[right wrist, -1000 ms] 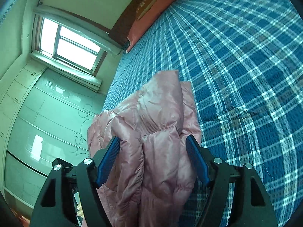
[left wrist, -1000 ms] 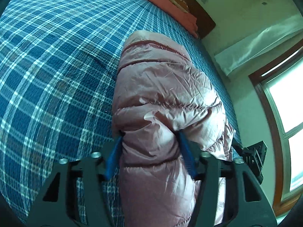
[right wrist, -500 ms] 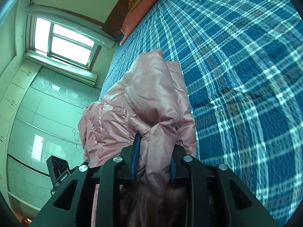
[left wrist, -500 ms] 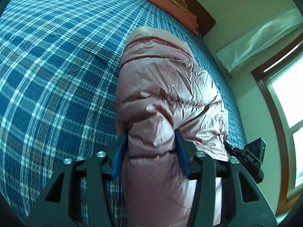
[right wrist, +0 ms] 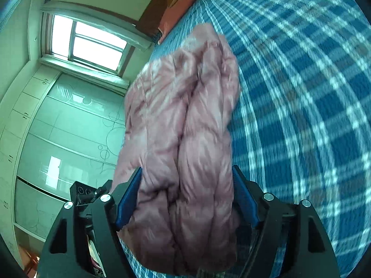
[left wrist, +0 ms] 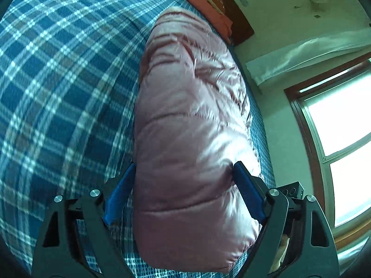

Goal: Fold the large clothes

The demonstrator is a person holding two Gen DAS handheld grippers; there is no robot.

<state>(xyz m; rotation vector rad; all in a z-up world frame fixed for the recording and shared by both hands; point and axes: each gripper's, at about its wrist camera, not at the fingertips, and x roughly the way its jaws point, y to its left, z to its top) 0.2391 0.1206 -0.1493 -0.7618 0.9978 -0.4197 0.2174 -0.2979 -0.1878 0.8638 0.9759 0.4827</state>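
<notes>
A pink quilted puffer jacket lies bunched lengthwise on a blue plaid bed. My left gripper is open, its blue pads spread wide on either side of the jacket's near end. In the right wrist view the same jacket runs away from me in two thick folds. My right gripper is open too, pads apart around the bundle. The jacket's underside is hidden.
Salmon pillows and a dark headboard sit at the bed's far end. A window and curtain lie past the bed's edge. A glossy wardrobe and window show in the right wrist view. The other gripper shows beside the jacket.
Both grippers were shut on the jacket half a second ago and have since opened wide. The jacket has settled on the bed and looks smoother and flatter.
</notes>
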